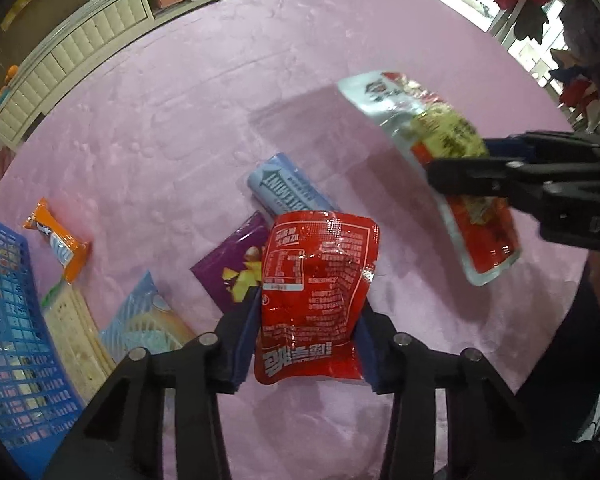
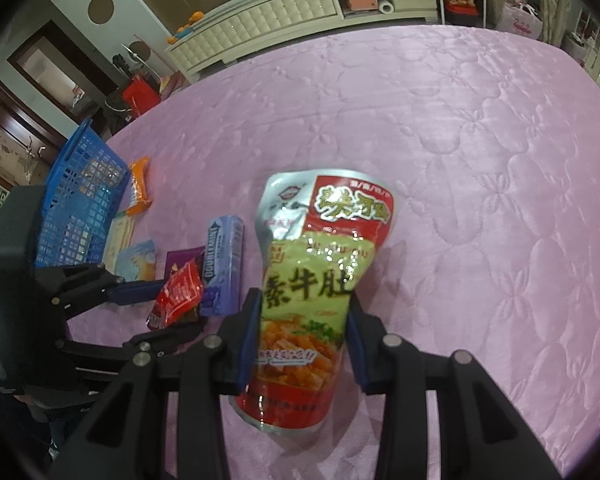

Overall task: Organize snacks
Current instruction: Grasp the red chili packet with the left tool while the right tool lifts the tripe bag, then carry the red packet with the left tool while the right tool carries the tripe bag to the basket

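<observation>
A red snack packet [image 1: 320,256] sits between the blue pads of my left gripper [image 1: 310,300], which is shut on its two side edges just above the pink quilted surface [image 1: 260,80]. The right wrist view shows the same red packet [image 2: 178,294] in the left gripper [image 2: 168,312], low on the left. My right gripper [image 2: 304,300] is shut on a silver, red and green pouch [image 2: 328,220], pinched at its waist and held in the air. From the left wrist view this pouch [image 1: 396,100] hangs at the upper right in the right gripper [image 1: 460,160].
A blue mesh basket [image 1: 8,320] stands at the left edge. Near it lie an orange wrapper [image 1: 58,240], a beige cracker pack [image 1: 76,340], a light blue packet [image 1: 148,320], a purple packet [image 1: 236,264] and a blue gum pack [image 1: 288,192]. A white cabinet [image 2: 284,12] stands beyond.
</observation>
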The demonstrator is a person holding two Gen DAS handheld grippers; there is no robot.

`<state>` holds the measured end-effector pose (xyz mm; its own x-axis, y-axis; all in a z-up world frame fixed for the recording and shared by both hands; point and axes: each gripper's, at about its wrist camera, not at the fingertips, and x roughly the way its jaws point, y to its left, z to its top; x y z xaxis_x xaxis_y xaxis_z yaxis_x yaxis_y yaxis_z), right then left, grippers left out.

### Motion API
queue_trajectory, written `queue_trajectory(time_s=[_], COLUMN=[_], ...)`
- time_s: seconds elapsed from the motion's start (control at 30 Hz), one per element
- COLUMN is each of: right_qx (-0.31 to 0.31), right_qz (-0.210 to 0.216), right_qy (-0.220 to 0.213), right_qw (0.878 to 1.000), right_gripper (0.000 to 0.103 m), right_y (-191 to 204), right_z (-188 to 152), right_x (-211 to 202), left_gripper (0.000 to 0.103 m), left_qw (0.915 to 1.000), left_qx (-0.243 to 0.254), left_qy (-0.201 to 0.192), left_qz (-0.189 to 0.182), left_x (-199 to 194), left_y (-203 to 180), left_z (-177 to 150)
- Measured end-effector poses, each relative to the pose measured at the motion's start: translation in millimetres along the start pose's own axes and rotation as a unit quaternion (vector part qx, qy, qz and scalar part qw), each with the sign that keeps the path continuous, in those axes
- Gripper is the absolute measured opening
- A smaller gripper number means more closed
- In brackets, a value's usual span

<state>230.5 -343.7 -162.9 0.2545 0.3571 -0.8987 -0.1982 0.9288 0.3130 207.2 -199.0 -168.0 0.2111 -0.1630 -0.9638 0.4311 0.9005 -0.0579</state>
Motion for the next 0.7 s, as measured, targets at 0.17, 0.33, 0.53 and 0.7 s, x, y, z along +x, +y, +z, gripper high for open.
queue_trajectory(time_s=[0.17,0.33,0.53,0.7], right_qx=[0.0,-0.013,-0.029,-0.058], right_qz=[0.004,0.0,-0.003,-0.003], right_qy=[0.0,-0.003,-0.018,-0.034], right_qw=[1.0,1.0,0.999,0.998], right_gripper=[0.043,0.043,0.043,0.043], right_y=[6.3,24.0,51.7,85.6], right_z=[-3.4,-8.8,-12.4,-14.5], right_x=[-6.1,-18.3,-42.3,-64.4], left_gripper=[0.035,0.031,0.03,0.03], left_qw=[0.9998,0.9985,0.9956,0.9919], left_qx=[-0.006,-0.028,-0.041,-0.052], left_qy=[-0.018,-0.044,-0.083,-0.116], left_qz=[-0.008,-0.013,-0.008,0.0], left_x=[-19.7,-45.2,-80.1,-104.3], left_y=[0.1,9.7,26.1,41.1], left_z=[-10.4,-14.8,-30.3,-37.7])
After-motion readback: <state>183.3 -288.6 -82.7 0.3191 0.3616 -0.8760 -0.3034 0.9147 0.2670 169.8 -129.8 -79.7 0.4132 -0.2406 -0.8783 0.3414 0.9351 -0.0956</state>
